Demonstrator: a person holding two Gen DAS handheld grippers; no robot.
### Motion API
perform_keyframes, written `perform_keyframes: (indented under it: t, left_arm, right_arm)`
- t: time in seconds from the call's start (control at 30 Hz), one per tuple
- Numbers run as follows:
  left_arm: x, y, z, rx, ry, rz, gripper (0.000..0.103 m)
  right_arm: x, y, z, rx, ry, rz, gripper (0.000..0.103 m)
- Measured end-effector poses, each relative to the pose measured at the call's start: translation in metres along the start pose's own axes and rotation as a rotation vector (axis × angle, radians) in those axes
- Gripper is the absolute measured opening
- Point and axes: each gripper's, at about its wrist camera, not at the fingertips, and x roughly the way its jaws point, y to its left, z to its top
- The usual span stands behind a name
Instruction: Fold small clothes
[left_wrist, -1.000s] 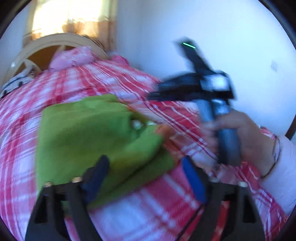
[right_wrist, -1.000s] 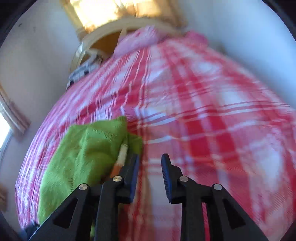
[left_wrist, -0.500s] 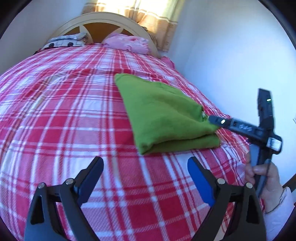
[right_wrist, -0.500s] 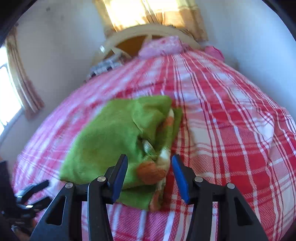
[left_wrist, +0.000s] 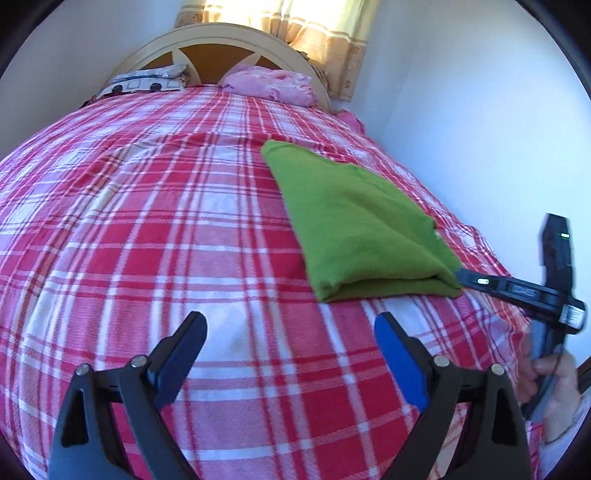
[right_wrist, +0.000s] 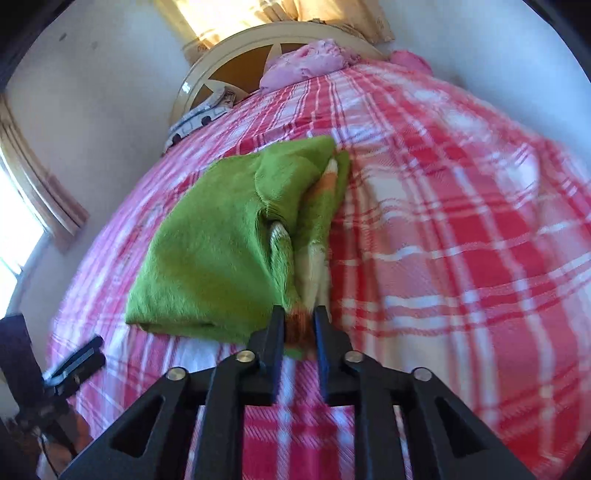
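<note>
1. A green garment (left_wrist: 360, 225) is seen lying folded into a thick bundle on the red plaid bedspread (left_wrist: 147, 229), on the side of the bed nearer the white wall (left_wrist: 480, 110), well short of the pink pillow (left_wrist: 269, 85) at the headboard.
2. The right gripper (right_wrist: 300, 325) is seen nearly closed on the near corner of the garment, where orange and white trim shows; cloth is pinched between its fingers.
3. The left gripper (left_wrist: 291, 339) is held wide apart above bare bedspread, on the near side of the garment, with nothing between its fingers.
4. The step in hand is judged to be a late one: the bundle is already doubled over, and the held corner is being tidied or tucked.
5. For the next move, the loose layers at that corner should be drawn level with the folded edge and laid down, then released without the stack being dragged.
6. The free gripper could be used to pin the far part of the garment while this is done.
</note>
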Motion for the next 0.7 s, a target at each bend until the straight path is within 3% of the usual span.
perform_keyframes:
  t: [0.1, 0.17, 0.23, 0.37, 0.47, 0.5, 0.6, 0.7]
  left_arm:
    - [0.005, 0.008, 0.010, -0.014, -0.014, 0.021, 0.094]
    - [0.011, 0.006, 0.026, -0.026, -0.021, 0.018, 0.094]
    - [0.012, 0.000, 0.038, -0.018, -0.044, 0.011, 0.094]
    - [0.024, -0.024, 0.065, 0.035, -0.097, 0.043, 0.094]
    - [0.048, -0.036, 0.075, 0.055, -0.094, 0.093, 0.094]
    - [0.057, -0.037, 0.075, 0.051, -0.077, 0.106, 0.094]
    - [0.093, -0.032, 0.064, 0.018, 0.020, 0.125, 0.095]
    - [0.103, -0.022, 0.056, -0.037, 0.081, 0.081, 0.095]
  right_arm:
    - [-0.031, 0.017, 0.010, -0.095, -0.117, -0.126, 0.018]
    - [-0.042, 0.036, 0.024, -0.179, -0.199, -0.145, 0.018]
    - [-0.034, 0.057, 0.043, -0.246, -0.222, -0.133, 0.018]
    - [0.016, 0.065, 0.065, -0.240, -0.160, -0.098, 0.018]
    - [0.062, 0.049, 0.060, -0.211, -0.057, -0.140, 0.018]
    - [0.073, 0.042, 0.057, -0.195, -0.031, -0.160, 0.018]
    - [0.073, 0.025, 0.049, -0.142, -0.064, -0.103, 0.018]
    - [0.069, 0.019, 0.048, -0.122, -0.049, -0.076, 0.020]
